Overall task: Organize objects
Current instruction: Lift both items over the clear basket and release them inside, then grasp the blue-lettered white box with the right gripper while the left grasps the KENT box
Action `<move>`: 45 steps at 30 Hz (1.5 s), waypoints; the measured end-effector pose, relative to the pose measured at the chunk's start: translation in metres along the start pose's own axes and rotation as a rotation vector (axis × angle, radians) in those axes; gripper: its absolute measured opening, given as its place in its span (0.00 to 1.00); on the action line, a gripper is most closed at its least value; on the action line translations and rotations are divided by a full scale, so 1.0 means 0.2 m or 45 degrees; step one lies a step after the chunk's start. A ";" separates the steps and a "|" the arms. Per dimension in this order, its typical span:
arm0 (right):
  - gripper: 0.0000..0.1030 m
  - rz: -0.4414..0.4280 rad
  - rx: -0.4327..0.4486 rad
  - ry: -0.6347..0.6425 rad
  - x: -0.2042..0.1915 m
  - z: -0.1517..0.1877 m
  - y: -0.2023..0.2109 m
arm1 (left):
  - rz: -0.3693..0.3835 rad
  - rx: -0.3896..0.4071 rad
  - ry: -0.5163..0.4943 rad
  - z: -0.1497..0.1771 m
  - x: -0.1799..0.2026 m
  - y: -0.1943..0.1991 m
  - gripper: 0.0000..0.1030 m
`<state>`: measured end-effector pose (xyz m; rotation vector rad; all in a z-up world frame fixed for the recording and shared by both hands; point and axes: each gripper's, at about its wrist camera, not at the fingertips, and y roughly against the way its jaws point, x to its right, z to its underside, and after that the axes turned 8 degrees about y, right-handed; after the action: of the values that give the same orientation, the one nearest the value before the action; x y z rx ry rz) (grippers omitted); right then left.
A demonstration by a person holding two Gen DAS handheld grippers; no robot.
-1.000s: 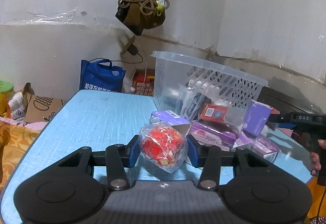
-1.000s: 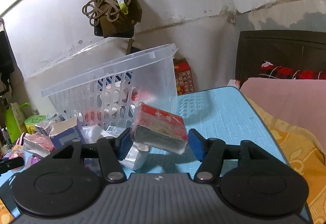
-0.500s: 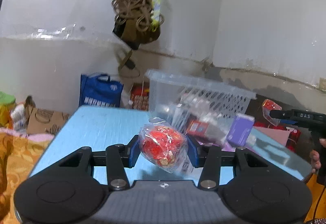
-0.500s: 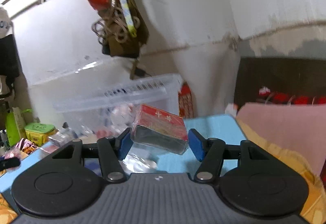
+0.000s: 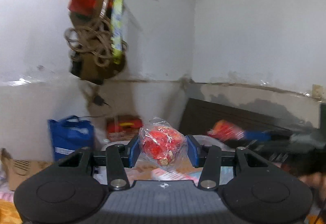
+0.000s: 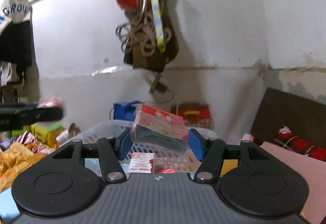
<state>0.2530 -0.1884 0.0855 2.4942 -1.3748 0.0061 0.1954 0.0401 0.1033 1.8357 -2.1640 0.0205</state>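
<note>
In the left wrist view my left gripper [image 5: 163, 152] is shut on a red ball wrapped in clear plastic [image 5: 162, 145], held in the air above the clear plastic basket [image 5: 205, 139], whose rim just shows behind the fingers. The right wrist view shows my right gripper [image 6: 161, 143] shut on a red and black box in clear wrap [image 6: 161, 128], tilted, above the same basket [image 6: 101, 128]. Packets lie inside the basket below it. The other gripper appears blurred at the right of the left wrist view and at the left of the right wrist view.
A bundle of rope and bags [image 5: 95, 40] hangs from the wall above. A blue bag [image 5: 70, 135] and red boxes [image 5: 124, 126] stand by the wall. A dark headboard [image 6: 293, 114] and pink bedding [image 6: 293, 165] lie to the right. Snack packets [image 6: 44, 132] pile up at the left.
Both grippers have risen from table height to above the basket, each still holding its object. The blue table and the loose boxes have dropped out of view.
</note>
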 end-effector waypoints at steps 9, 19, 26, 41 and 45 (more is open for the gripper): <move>1.00 -0.029 -0.025 0.008 -0.03 0.06 -0.05 | -0.103 -0.134 0.060 0.12 -0.08 -0.21 0.76; 0.99 -0.085 -0.044 -0.001 -0.22 0.54 0.29 | -0.006 -0.176 0.147 0.66 -0.16 0.33 0.78; 0.72 -0.188 -0.054 -0.018 -0.24 0.56 0.23 | -0.024 -0.281 0.131 0.85 -0.19 0.31 0.78; 0.44 -0.213 -0.047 -0.058 -0.24 0.63 0.26 | -0.023 -0.284 0.045 0.90 -0.15 0.28 0.61; 0.44 -0.161 0.029 -0.084 -0.22 0.64 0.31 | -0.021 -0.223 0.080 0.91 -0.14 0.34 0.61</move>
<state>0.1598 -0.2153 -0.0285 2.6177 -1.2457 -0.0882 0.0936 0.0422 -0.0636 1.7315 -2.0388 -0.1103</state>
